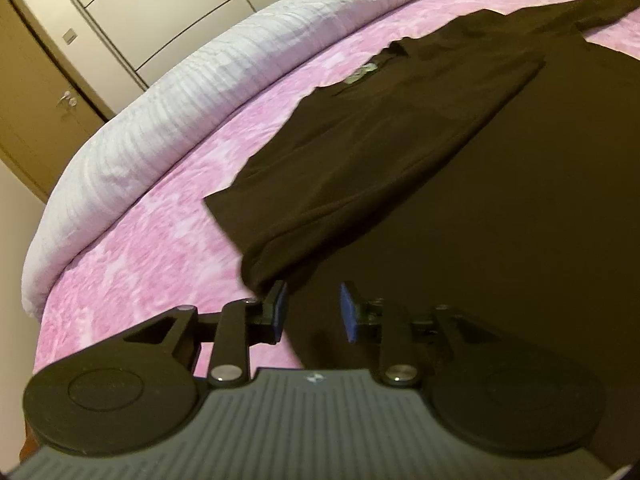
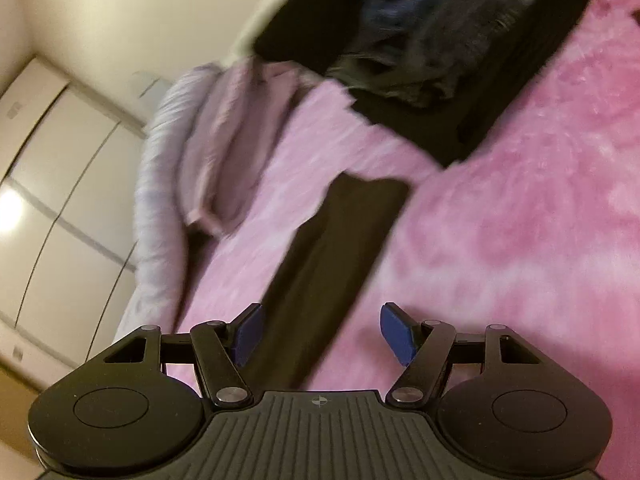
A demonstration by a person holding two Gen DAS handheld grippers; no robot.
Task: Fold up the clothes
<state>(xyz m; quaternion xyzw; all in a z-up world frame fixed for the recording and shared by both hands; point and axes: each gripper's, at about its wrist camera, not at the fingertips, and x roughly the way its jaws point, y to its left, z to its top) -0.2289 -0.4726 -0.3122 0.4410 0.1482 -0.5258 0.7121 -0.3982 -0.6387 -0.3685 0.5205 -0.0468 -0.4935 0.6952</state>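
Pink mottled bedspread (image 1: pixel 168 184) covers a bed, with a white ribbed duvet (image 1: pixel 160 92) rolled along its far edge and pale wardrobe doors (image 1: pixel 168 0) and a brown door (image 1: pixel 36 92) behind. Left gripper (image 1: pixel 312 312) points down at a slant over the near edge of a dark shirt (image 1: pixel 440 152) laid flat on the bedspread; its blue pads (image 1: pixel 348 312) stand a small way apart, dark cloth shows in the gap, and neither pad is seen pressing on it. One side of the shirt is folded over the body, forming a long straight edge, and a pale label shows at the collar. Right gripper (image 2: pixel 322 334) points down at a shallower slant, jaws wide apart, above a dark sleeve (image 2: pixel 340 248) that runs lengthwise between the pads without touching them. Beyond it lie a heap of dark clothes (image 2: pixel 420 40) and a pale pink pillow (image 2: pixel 236 140), both blurred.
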